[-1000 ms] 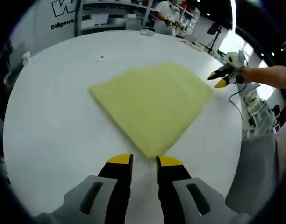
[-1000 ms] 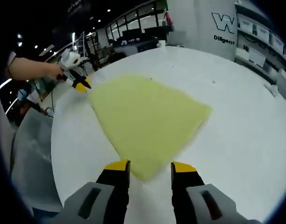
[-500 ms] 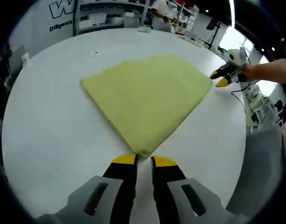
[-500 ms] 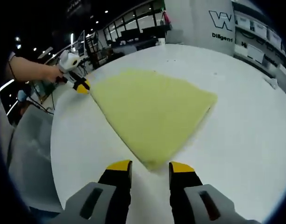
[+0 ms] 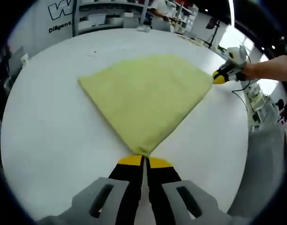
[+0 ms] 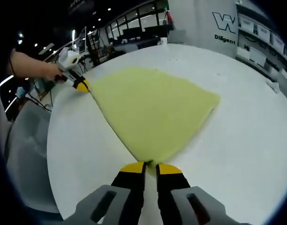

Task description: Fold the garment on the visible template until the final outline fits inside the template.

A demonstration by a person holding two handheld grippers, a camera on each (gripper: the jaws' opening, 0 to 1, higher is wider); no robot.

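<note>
- Broadly, the round white bench is offering wide bare surface on every side of the cloth.
- The yellow-green garment is lying flat mid-bench, fan-shaped, its long axis running corner to corner between the two grippers.
- The left gripper is pinching one pointed corner, fingers nearly together.
- The right gripper is pinching the opposite corner likewise.

Shelving and a lettered white wall behind.

We are seeing one yellow garment lying on one white round table, with two grippers: left, right.
</note>
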